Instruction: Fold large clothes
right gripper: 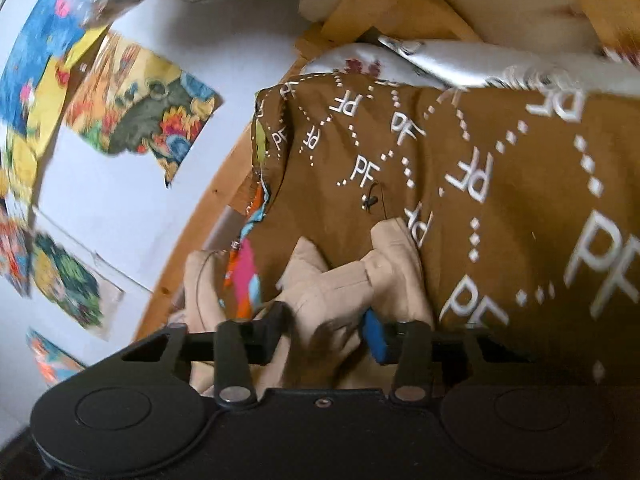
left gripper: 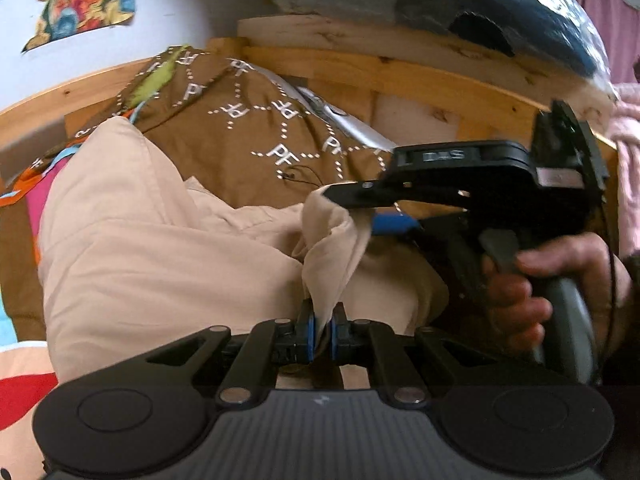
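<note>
Up close, the left hand-held gripper (left gripper: 323,330) has its blue-padded jaws pressed together on a fold of the large beige cloth garment (left gripper: 160,248), which lies rumpled over a brown bedcover printed with white "PF" letters (left gripper: 240,136). Just beside it, the right hand-held gripper (right gripper: 326,334), gripped by a person's hand (left gripper: 552,280), has its jaws spread around another bunch of the same garment. A wooden bed frame (left gripper: 400,72) stands behind.

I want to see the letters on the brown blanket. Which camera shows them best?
The right wrist view: the brown blanket fills much of it, with big white PF letters. The left wrist view shows them smaller and farther off, partly behind the beige garment.
</note>
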